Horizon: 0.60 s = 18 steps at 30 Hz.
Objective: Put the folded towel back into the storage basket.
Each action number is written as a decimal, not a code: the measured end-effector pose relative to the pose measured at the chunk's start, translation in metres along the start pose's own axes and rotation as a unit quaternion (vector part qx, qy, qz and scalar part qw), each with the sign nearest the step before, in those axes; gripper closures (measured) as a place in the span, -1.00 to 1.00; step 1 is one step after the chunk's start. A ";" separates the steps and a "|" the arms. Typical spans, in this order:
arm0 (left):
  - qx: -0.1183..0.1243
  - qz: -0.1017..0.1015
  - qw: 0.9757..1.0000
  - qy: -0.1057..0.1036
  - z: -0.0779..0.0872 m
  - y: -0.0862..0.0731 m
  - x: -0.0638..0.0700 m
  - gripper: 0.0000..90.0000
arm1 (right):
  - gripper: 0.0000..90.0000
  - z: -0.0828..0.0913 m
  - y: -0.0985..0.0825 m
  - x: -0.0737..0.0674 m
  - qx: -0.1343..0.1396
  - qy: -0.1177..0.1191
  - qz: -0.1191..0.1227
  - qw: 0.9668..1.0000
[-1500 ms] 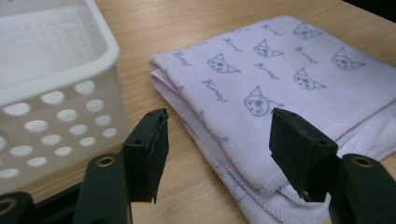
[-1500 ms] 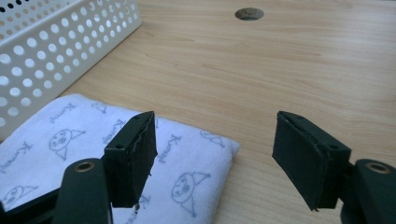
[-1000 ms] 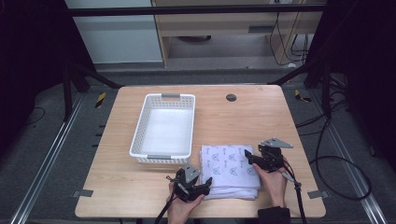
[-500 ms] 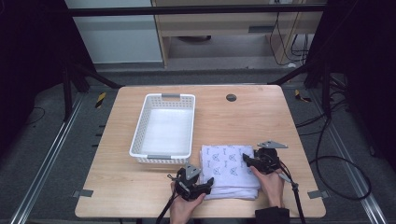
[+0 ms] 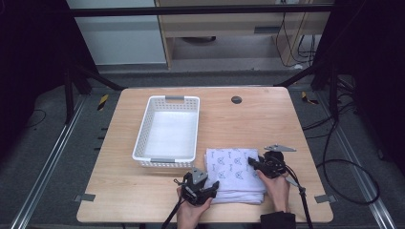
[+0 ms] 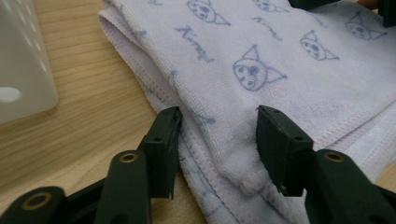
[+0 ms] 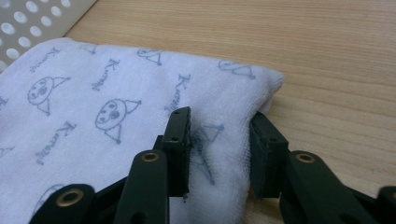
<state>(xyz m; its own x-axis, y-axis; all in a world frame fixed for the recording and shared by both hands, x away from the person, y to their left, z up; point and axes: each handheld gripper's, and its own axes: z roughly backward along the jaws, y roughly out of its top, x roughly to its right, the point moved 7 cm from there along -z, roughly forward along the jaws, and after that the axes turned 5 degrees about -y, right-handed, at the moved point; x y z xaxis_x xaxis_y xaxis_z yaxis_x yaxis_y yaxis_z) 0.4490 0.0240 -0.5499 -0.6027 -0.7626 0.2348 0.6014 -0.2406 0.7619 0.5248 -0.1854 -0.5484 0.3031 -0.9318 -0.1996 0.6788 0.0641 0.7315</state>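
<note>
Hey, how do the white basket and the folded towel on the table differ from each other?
The basket is rigid perforated plastic with raised walls; the towel is soft cloth lying flat in folded layers. The basket is plain white with grey handles, whereas the towel carries blue cartoon faces and lettering. The basket stands untouched, while each hand-held gripper, left and right, has its jaws around a towel edge. Both rest on the wooden table.
</note>
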 end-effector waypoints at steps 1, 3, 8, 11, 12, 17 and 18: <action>-0.001 0.002 1.000 -0.005 0.000 0.000 0.000 0.19 | 0.50 0.000 0.000 0.000 0.000 0.001 -0.001 1.000; 0.003 0.008 1.000 -0.014 0.000 0.000 0.001 0.30 | 0.56 0.000 0.000 -0.001 0.002 0.001 -0.001 1.000; 0.010 0.007 1.000 -0.019 0.001 0.000 0.004 0.52 | 0.67 0.002 0.001 -0.002 0.004 -0.005 0.004 1.000; 0.014 0.005 1.000 -0.017 0.002 0.001 0.006 0.58 | 0.72 0.003 0.003 -0.003 0.007 -0.010 0.008 1.000; 0.015 0.001 1.000 -0.016 0.003 0.001 0.006 0.59 | 0.72 0.004 0.003 -0.004 0.007 -0.009 0.007 1.000; 0.034 -0.003 0.999 -0.022 0.012 0.006 0.008 0.61 | 0.73 0.014 0.007 -0.007 0.022 -0.003 0.007 1.000; 0.038 -0.004 0.999 -0.022 0.015 0.007 0.008 0.61 | 0.73 0.018 0.009 -0.008 0.027 -0.002 0.010 1.000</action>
<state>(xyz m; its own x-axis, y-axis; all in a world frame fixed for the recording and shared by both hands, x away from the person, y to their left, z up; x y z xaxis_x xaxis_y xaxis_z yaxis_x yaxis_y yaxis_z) 0.4407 0.0245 -0.5336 -0.6309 -0.7332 0.2537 0.5556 -0.1987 0.8073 0.5163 -0.1838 -0.5290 0.3133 -0.9318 -0.1830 0.6355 0.0625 0.7696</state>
